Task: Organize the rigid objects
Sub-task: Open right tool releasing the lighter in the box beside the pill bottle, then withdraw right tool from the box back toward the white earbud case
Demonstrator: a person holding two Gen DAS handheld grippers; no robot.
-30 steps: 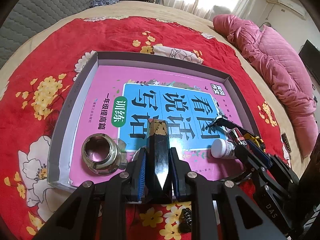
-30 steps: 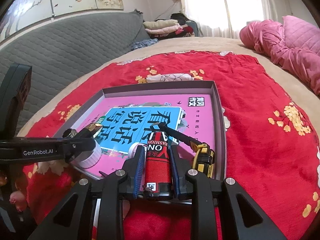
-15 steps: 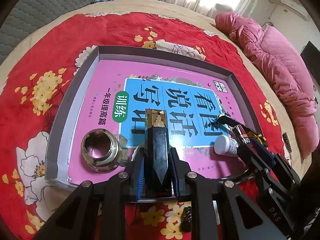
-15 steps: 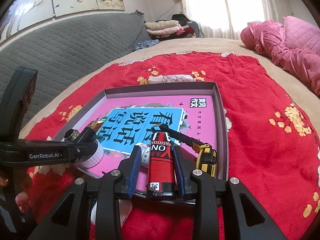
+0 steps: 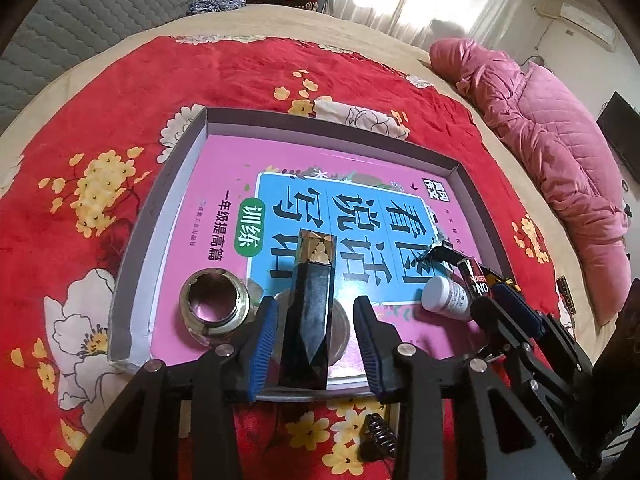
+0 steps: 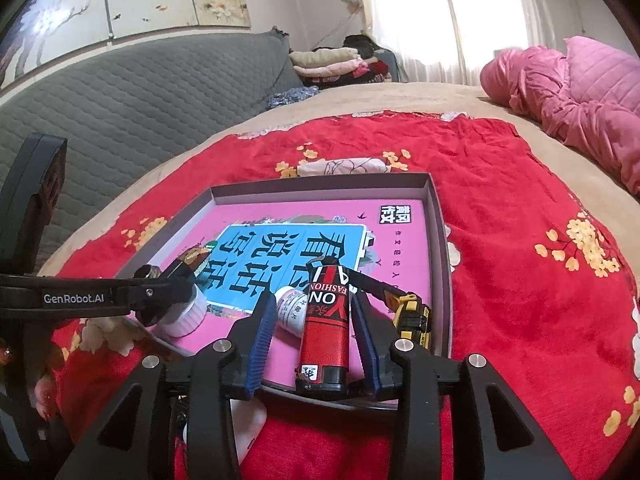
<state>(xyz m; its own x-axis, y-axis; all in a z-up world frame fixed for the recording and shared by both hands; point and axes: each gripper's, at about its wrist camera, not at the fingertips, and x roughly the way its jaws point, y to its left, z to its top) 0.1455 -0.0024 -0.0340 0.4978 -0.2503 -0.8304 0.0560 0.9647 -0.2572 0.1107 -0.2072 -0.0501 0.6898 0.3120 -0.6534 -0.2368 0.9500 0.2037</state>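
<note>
left gripper (image 5: 316, 334) jaws just opened, clear of the black faceted bottle (image 5: 310, 312) in the tray (image 5: 160, 216); right gripper (image 6: 314, 330) likewise parted around the red lighter (image 6: 326, 328)

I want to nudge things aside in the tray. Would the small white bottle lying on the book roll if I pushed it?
Probably yes. The white bottle lies on its side with a round body, on the book's smooth cover. It looks like light plastic, so a slight push should move it. The red lighter beside it might stop it.
</note>
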